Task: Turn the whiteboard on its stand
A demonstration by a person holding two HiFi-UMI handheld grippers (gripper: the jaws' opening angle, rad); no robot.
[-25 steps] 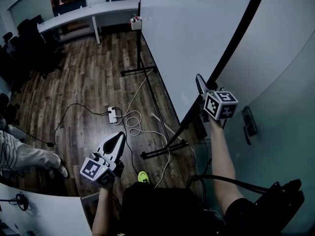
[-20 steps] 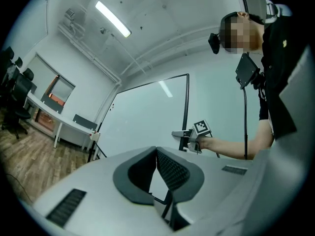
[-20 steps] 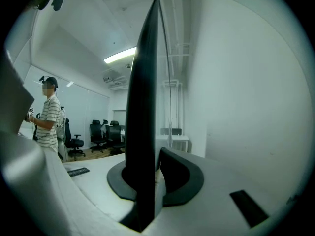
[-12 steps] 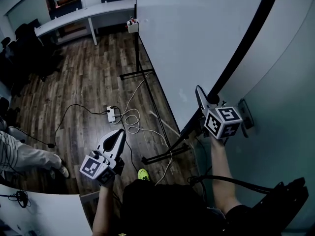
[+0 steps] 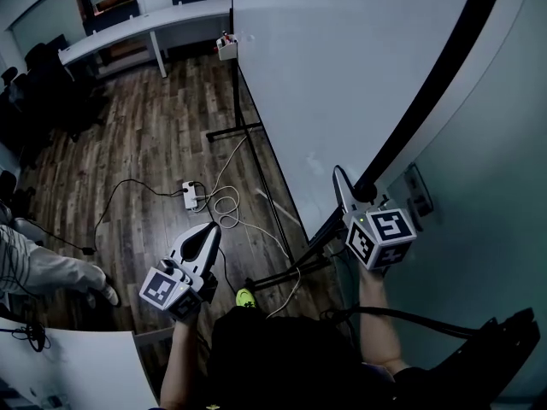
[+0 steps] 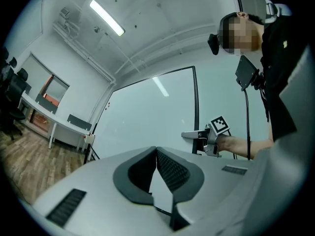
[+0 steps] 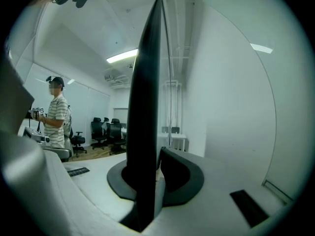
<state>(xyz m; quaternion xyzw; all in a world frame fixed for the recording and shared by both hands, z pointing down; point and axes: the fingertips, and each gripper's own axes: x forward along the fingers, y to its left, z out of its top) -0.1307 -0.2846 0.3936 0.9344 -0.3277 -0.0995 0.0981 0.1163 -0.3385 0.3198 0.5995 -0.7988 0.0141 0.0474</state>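
The whiteboard [image 5: 342, 58] fills the upper right of the head view, on a black stand [image 5: 267, 196] with feet on the wood floor. Its black edge frame [image 5: 427, 92] runs diagonally down to my right gripper [image 5: 346, 190], which is shut on that frame. In the right gripper view the dark frame [image 7: 147, 107] stands upright between the pads of the right gripper [image 7: 156, 166]. My left gripper [image 5: 205, 237] hangs low at the left, apart from the board, shut with nothing in it. Seen from the left gripper [image 6: 156, 151], the whiteboard [image 6: 147, 117] and right gripper [image 6: 189, 135] lie ahead.
A power strip [image 5: 195, 195] and loose cables lie on the floor by the stand. A long desk [image 5: 145, 24] and office chairs [image 5: 51, 67] stand at the back. A person [image 5: 34, 267] is at the left. A wall [image 5: 496, 229] is close behind the board.
My right gripper has drawn nearer and lower in the head view with the frame in it, and the board's near edge has swung along with it. The left gripper has shifted only slightly.
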